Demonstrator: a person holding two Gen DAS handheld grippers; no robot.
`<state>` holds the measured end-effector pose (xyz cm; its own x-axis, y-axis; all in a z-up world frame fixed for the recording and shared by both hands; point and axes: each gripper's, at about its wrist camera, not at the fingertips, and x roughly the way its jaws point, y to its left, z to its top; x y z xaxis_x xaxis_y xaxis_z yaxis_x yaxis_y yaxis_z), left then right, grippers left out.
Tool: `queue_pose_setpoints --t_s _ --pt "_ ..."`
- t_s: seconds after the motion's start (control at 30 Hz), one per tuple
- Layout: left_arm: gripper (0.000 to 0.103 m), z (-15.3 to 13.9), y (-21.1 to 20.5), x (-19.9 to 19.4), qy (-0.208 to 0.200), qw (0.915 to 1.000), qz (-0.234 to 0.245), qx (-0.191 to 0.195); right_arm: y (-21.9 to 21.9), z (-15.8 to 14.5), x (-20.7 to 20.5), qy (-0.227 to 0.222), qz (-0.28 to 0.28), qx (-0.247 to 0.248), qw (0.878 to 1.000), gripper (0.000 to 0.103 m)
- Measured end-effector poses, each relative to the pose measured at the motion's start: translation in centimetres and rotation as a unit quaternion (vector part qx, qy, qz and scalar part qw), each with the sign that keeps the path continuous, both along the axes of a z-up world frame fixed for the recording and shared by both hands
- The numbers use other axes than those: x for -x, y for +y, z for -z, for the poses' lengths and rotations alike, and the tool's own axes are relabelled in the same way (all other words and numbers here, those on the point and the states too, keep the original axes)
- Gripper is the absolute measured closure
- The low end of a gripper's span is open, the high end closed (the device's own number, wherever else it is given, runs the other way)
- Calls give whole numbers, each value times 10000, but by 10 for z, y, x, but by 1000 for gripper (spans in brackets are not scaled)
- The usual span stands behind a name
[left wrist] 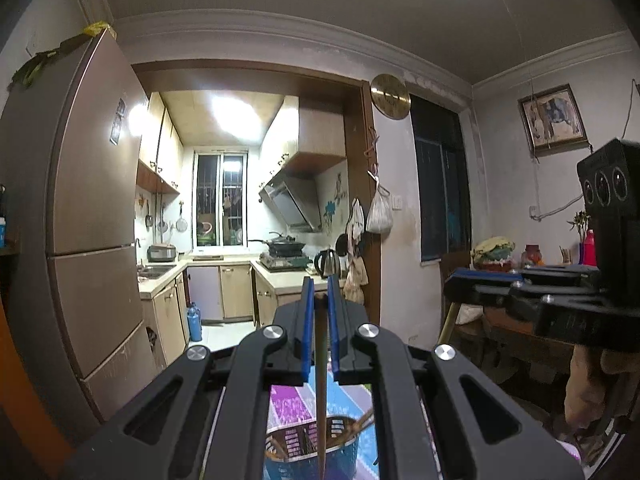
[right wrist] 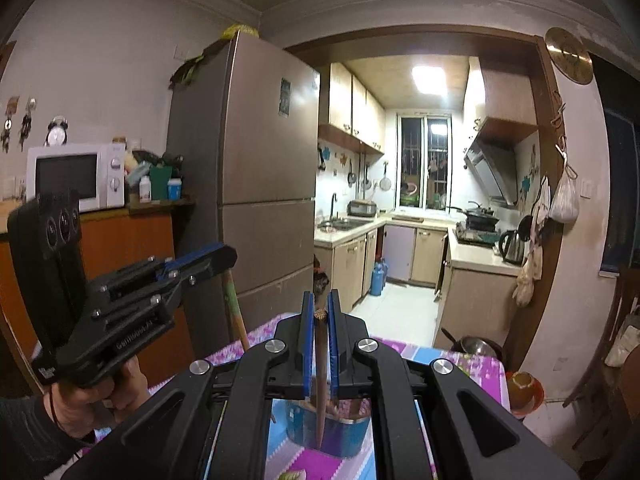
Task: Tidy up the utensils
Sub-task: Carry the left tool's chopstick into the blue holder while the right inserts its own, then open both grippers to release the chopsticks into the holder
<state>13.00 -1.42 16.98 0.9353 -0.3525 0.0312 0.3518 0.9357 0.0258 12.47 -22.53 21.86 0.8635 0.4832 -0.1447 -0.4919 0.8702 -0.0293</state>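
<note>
Both hand-held grippers (left wrist: 319, 300) (right wrist: 319, 308) clamped on chopsticks (left wrist: 320, 380) (right wrist: 320, 380)

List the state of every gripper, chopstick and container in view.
Left gripper: shut on a light wooden chopstick, hanging vertically.
Right gripper: shut on a dark brown wooden chopstick, hanging vertically.
Blue slotted utensil holder: upright on the table, more utensils inside.

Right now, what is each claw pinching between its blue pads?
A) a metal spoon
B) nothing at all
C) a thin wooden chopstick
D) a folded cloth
C: the left claw and the right claw are each shut on a thin wooden chopstick that hangs down toward the blue utensil holder below.
</note>
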Motion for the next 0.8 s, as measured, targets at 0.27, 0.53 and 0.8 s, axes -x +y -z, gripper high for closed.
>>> queue_pose_setpoints --t_s 0.27,0.53,0.8 --pt "98 -35 -6 -11 -269 9996 -65 4 -8 -50 -13 -303 88 -88 9995 95" --pt "98 -36 -16 -46 -215 9993 -285 94 0 -53 -61 -200 131 -182 9995 95" --pt "98 -4 -22 -86 134 9990 -413 43 9 -7 -109 263 141 -130 9995 95"
